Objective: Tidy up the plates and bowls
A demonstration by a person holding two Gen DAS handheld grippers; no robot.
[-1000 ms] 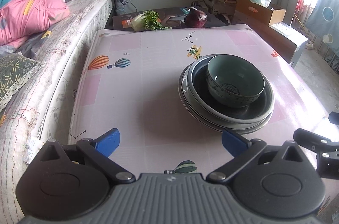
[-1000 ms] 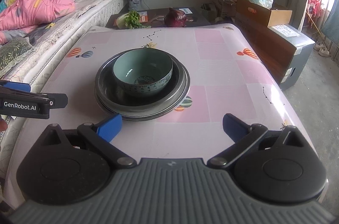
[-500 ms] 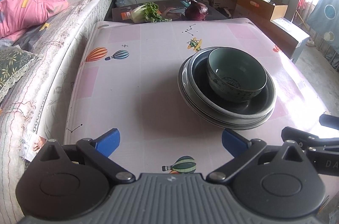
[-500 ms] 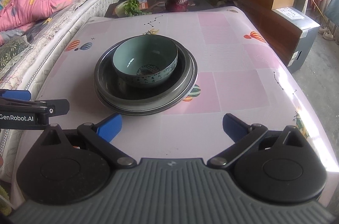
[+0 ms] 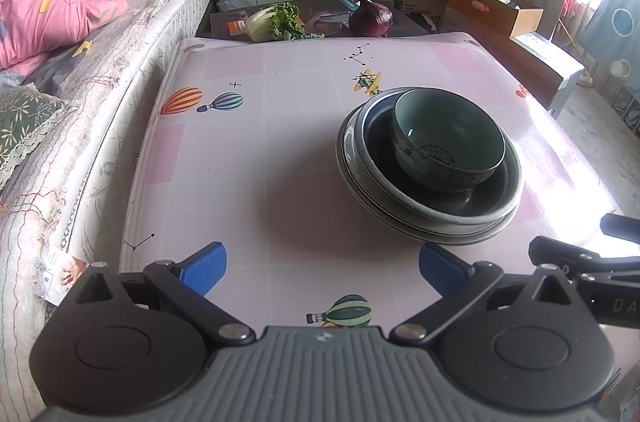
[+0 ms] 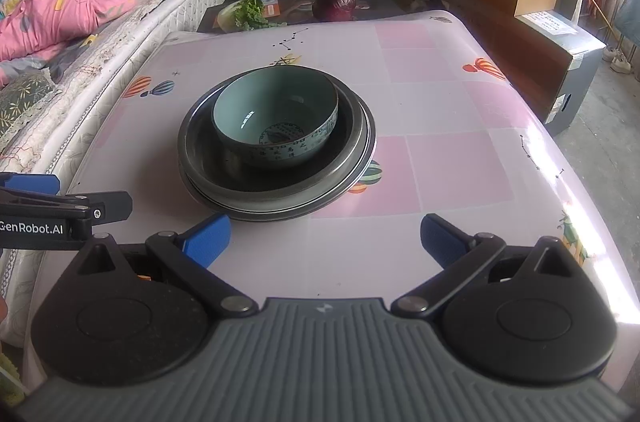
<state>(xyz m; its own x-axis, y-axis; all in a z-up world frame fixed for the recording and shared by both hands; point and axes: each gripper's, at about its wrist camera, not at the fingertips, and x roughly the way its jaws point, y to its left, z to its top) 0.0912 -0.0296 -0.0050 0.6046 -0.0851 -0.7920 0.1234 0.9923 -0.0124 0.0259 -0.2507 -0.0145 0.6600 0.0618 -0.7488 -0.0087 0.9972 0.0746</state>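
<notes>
We hold the left gripper (image 5: 322, 268) and right gripper (image 6: 325, 236) released and empty, low over the near edge of the desk (image 6: 440, 94). The teal bowl (image 6: 276, 120) sits mid-desk inside stacked grey plates (image 6: 356, 158), apparently two or three; a bed (image 5: 100, 94) runs along the left.

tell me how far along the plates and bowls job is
Looks done: the green bowl sits nested in the stacked plates on the table. In hand: nothing; the left gripper and right gripper are both open and empty, short of the stack. Left: no other loose dishes show, so perhaps only moving the stack.
</notes>
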